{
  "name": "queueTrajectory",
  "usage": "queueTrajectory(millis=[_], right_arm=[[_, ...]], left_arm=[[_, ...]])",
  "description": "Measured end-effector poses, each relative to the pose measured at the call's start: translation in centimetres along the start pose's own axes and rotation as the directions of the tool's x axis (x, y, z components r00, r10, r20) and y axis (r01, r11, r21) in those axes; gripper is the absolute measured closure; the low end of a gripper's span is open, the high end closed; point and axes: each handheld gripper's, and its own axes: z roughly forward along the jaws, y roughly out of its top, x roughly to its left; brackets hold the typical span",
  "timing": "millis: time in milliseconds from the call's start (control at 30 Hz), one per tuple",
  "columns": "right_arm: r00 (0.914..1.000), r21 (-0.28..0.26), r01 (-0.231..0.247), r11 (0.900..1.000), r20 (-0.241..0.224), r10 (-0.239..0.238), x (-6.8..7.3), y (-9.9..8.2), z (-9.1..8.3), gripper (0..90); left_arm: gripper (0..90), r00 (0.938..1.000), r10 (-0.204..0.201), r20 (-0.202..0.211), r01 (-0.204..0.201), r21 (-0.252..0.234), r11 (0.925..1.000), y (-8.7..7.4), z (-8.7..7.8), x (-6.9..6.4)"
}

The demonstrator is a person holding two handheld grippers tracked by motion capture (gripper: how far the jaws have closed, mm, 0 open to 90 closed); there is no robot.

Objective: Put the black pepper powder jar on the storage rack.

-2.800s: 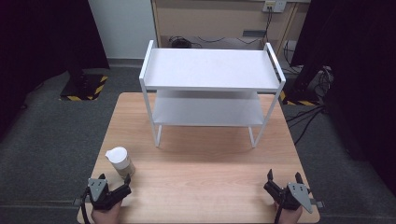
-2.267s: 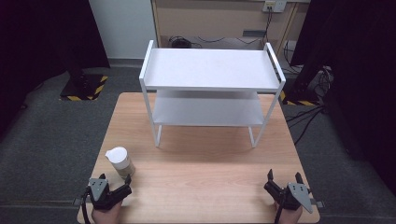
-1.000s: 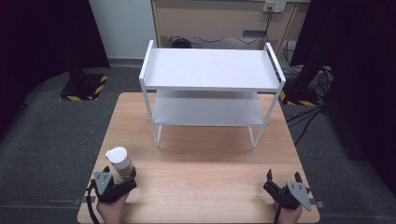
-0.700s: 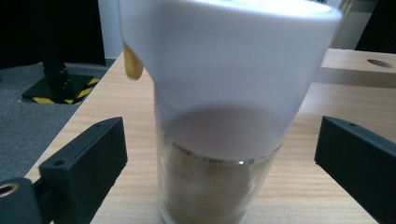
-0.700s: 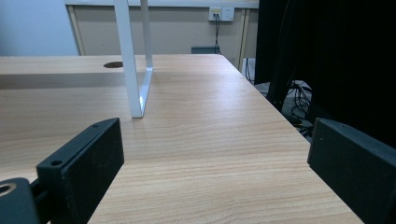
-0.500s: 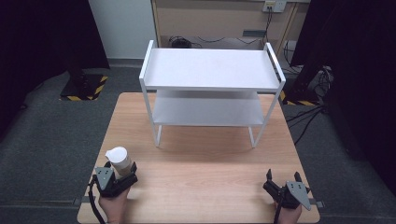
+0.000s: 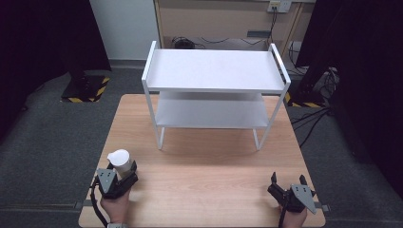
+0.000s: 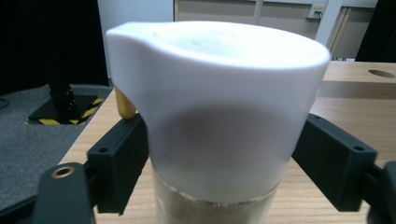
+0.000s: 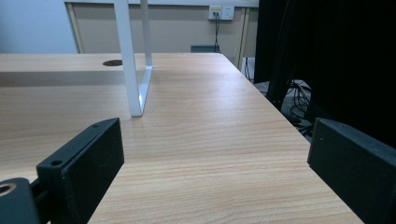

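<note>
A white two-tier rack [image 7: 214, 90] is standing toward twelve o'clock on the wooden table [image 7: 209, 185], while cables [image 7: 323, 85] are trailing across the grey floor [image 7: 47, 142] at two o'clock.

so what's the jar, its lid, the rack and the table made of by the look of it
Jar: seems clear glass or plastic, since tan contents show through the wall. Lid: likely matte white plastic, smooth and moulded with a spout-like lip. Rack: looks like white painted metal, with thin flat legs. Table: light wood or wood-look laminate, grain lines visible.
</note>
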Motion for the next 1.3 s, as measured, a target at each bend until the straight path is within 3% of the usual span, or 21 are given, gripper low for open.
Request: queueTrajectory(millis=[167,400,633,867,1067,1300], right_arm=[[1.0000,0.002,0.010,1.0000,0.000,-0.010,0.1,0.0,0.0,3.5],[0.9999,0.005,0.010,0.9999,0.000,-0.010,0.1,0.1,0.1,3.5],[0.9999,0.011,0.013,0.9999,-0.001,-0.013,0.1,0.2,0.1,3.5],[0.9998,0.009,0.022,0.9997,-0.002,-0.022,0.1,0.1,0.1,3.5],[0.9997,0.003,0.025,0.9997,0.002,-0.025,0.2,0.0,0.1,3.7],[0.9997,-0.015,0.016,0.9998,0.020,-0.015,0.4,-0.2,0.0,4.2]], left_arm=[[28.2,1.0000,-0.008,-0.002,0.008,-0.003,1.0000,0.0,0.0,0.1],[29.3,1.0000,-0.005,0.005,0.005,-0.003,1.0000,0.0,0.1,0.4],[29.6,0.9996,0.008,-0.028,-0.008,0.017,0.9998,0.5,-0.2,-0.4],[29.8,0.9994,0.030,-0.015,-0.030,-0.001,0.9996,1.1,-1.0,-1.0],[29.8,0.9998,0.011,0.019,-0.011,-0.011,0.9999,2.2,-1.6,-2.4],[29.8,0.9965,0.036,0.076,-0.033,-0.032,0.9989,3.9,-2.1,-5.0]])
